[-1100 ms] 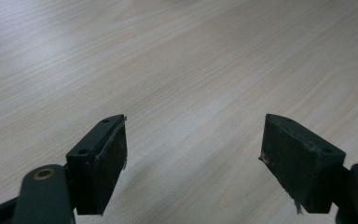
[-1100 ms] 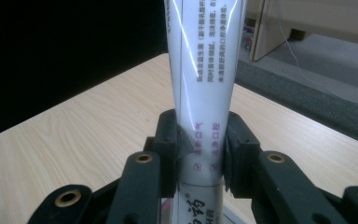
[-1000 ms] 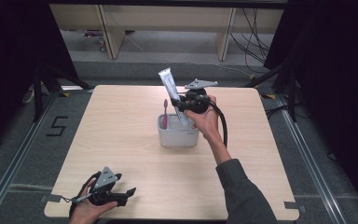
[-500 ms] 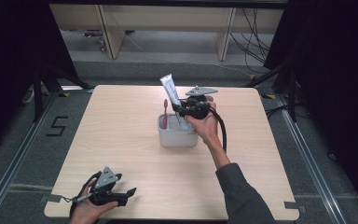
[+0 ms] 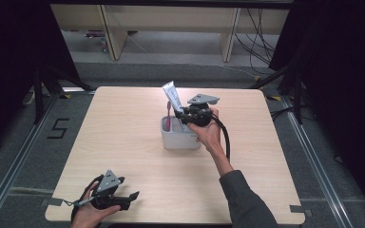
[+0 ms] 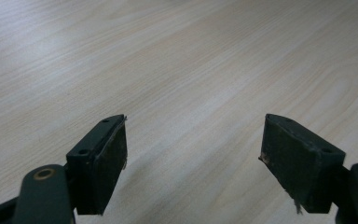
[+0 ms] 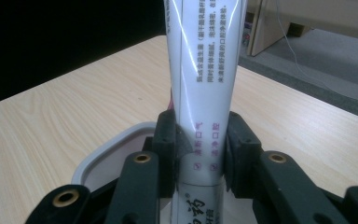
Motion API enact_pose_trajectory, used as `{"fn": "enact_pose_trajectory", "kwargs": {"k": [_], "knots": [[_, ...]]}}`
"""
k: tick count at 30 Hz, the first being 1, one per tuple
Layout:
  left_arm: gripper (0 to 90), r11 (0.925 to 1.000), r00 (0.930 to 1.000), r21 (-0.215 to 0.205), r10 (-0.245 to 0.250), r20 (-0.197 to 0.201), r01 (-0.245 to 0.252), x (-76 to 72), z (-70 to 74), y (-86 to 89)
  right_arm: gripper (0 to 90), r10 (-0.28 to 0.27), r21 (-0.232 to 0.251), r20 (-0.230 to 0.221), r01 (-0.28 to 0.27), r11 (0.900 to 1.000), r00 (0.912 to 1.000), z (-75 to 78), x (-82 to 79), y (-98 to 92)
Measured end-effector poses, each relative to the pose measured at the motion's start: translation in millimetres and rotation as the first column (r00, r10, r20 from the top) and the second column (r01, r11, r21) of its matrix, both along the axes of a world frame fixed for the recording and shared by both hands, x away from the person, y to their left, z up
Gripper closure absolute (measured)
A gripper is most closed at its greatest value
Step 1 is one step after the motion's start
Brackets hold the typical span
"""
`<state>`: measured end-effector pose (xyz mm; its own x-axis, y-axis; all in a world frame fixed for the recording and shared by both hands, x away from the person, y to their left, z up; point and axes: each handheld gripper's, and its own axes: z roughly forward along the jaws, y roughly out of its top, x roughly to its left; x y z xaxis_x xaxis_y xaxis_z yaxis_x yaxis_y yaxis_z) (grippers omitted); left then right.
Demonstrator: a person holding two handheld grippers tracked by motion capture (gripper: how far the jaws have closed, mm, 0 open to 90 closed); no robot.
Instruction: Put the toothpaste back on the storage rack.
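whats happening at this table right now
A person works with a pair of tongs in each hand. The right tongs are clamped on a white toothpaste tube, holding it upright over the open white container in the middle of the wooden table; the tube's lower end appears to reach into it. Something pink already stands in the container. The left tongs rest open near the table's front edge, with nothing between them.
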<state>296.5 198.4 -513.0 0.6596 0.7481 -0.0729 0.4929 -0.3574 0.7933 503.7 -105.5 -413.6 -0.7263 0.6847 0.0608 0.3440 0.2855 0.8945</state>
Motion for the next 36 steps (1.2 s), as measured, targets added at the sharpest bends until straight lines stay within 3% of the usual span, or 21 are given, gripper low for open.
{"fn": "enact_pose_trajectory", "kwargs": {"k": [1,2,5,7,8,10,11,12,14,16,17,21,24,25,28,30,33,34,36], "knots": [[22.2,0.9997,0.9999,0.023,-0.01,-0.011,0.01,-0.1,1.3,1.2,70.1,0.0,-0.014,0.005,0.0,1.0,1.0,-1.0,0.4,-1.5],[22.2,0.9983,0.9995,0.05,-0.03,0.007,0.029,2.0,1.7,3.0,70.0,-0.009,-0.009,-0.016,0.009,1.0,0.9998,-1.8,-0.9,-0.9],[22.2,0.9992,0.9997,0.032,-0.023,-0.006,0.023,0.3,1.6,0.9,69.9,-0.006,-0.022,0.009,0.006,1.0,0.9999,-5.4,-0.1,-1.8],[22.2,0.9988,0.9996,0.041,-0.027,-0.009,0.028,0.1,1.9,1.5,69.7,-0.012,-0.013,-0.016,0.012,1.0,0.9998,-7.5,-1.6,-1.8],[22.2,0.9991,0.9998,0.037,-0.021,-0.004,0.021,0.1,2.2,1.3,69.5,-0.007,-0.039,0.004,0.007,0.999,1.0,-7.8,-1.0,-3.1],[22.3,0.9993,0.9998,0.031,-0.021,-0.005,0.021,0.4,1.6,1.1,69.3,-0.013,-0.028,-0.023,0.013,1.0,0.9996,-9.3,-3.2,-2.8],[22.2,0.9991,0.9997,0.035,-0.024,-0.009,0.024,0.2,1.7,1.3,69.0,-0.002,-0.041,-0.007,0.002,0.999,1.0,-9.8,-2.0,-4.1],[22.3,0.9988,0.9995,0.039,-0.029,-0.009,0.029,0.1,1.8,1.5,68.7,-0.007,-0.036,-0.024,0.006,0.999,0.9997,-10.5,-3.0,-3.4],[22.2,0.9998,0.9998,0.01,-0.019,-0.003,0.019,0.0,1.2,-0.7,66.7,-0.008,-0.05,-0.008,0.008,0.999,0.9999,-11.0,-3.1,-2.6],[22.3,0.9994,0.9996,0.023,-0.026,-0.006,0.026,-0.4,1.0,-0.4,65.2,-0.009,-0.055,-0.024,0.008,0.998,0.9997,-10.8,-4.6,-2.4],[22.2,0.9985,0.9993,0.04,-0.037,-0.011,0.037,-0.4,1.7,0.7,64.8,-0.018,-0.077,-0.024,0.016,0.997,0.9996,-10.6,-6.2,-2.1],[22.2,0.9989,0.9994,0.032,-0.034,-0.009,0.034,-0.8,1.9,-0.3,64.7,-0.002,-0.15,-0.008,0.001,0.989,1.0,-14.4,-9.0,-0.9],[22.2,0.9994,0.9996,0.021,-0.028,-0.006,0.029,-1.3,1.7,-1.1,62.3,-0.008,-0.115,-0.03,0.004,0.993,0.9995,-17.1,-13.6,-0.8],[22.2,0.9989,0.9994,0.03,-0.035,-0.005,0.035,-0.9,2.0,-0.5,60.5,-0.009,-0.113,-0.021,0.006,0.994,0.9997,-15.9,-14.4,-2.0],[22.2,0.9987,0.9992,0.03,-0.04,-0.009,0.04,-1.1,1.5,-0.7,56.9,-0.001,-0.046,0.001,0.001,0.999,1.0,-11.0,-16.1,-4.7],[22.2,0.9998,0.9998,0.001,-0.019,-0.004,0.019,-1.7,1.2,-3.0,53.3,-0.008,-0.047,0.012,0.008,0.999,0.9999,-5.7,-19.7,-6.4],[22.2,0.9986,0.9993,0.037,-0.037,0.0,0.037,-1.1,1.7,-0.6,49.5,-0.01,-0.052,0.017,0.01,0.999,0.9998,-1.4,-25.9,-9.2],[22.2,0.9986,0.9993,0.037,-0.038,0.002,0.038,-1.0,1.8,-0.5,48.9,-0.002,-0.058,0.031,0.004,0.998,0.9995,-0.4,-27.0,-11.0],[22.2,0.9997,0.9997,0.008,-0.024,-0.002,0.024,-1.5,1.3,-2.6,46.6,0.0,-0.043,0.018,0.001,0.999,0.9998,1.7,-31.6,-14.2]]}}
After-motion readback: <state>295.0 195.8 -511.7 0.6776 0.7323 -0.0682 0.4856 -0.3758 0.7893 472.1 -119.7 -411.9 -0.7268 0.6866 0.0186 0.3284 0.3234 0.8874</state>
